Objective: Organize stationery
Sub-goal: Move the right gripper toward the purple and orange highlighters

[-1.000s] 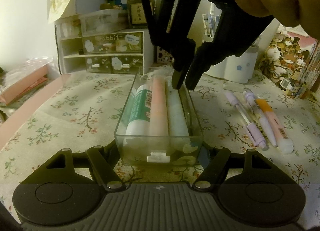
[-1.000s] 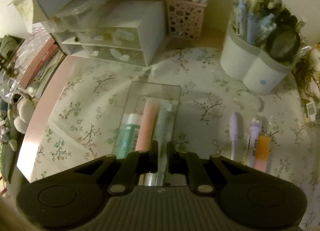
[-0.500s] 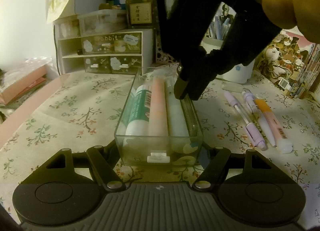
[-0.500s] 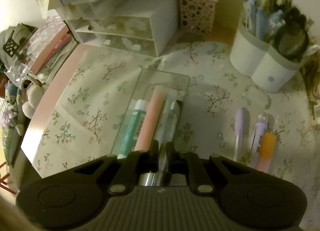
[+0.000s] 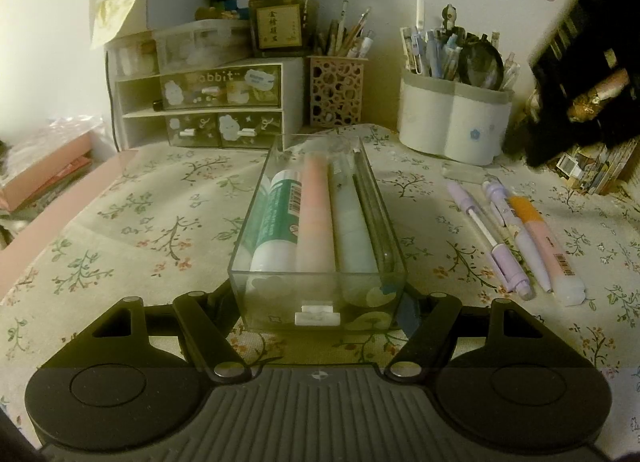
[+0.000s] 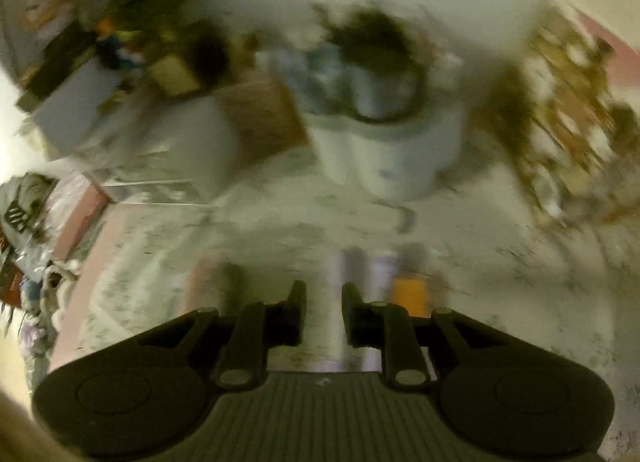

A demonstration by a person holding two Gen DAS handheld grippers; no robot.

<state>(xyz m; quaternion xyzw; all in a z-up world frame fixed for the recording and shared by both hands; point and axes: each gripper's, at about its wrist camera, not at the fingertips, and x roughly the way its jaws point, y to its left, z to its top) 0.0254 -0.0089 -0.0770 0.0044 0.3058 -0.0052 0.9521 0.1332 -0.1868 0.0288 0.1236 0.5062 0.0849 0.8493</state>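
tongs [image 5: 318,304] grip rectangular clear plastic drawer [image 5: 316,290].

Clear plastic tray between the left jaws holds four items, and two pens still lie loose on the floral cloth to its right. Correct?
Not quite: three pens lie loose, not two. The left wrist view shows a lilac pen, a white pen and an orange-pink highlighter on the floral cloth. The clear plastic tray does hold four items.

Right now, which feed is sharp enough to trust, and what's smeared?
Left wrist view: sharp, dim yellowish light; the clear tray and the loose pens read cleanly, though the right gripper is a dark smear at the edge. Right wrist view: heavy motion blur; only its own fingers are crisp.
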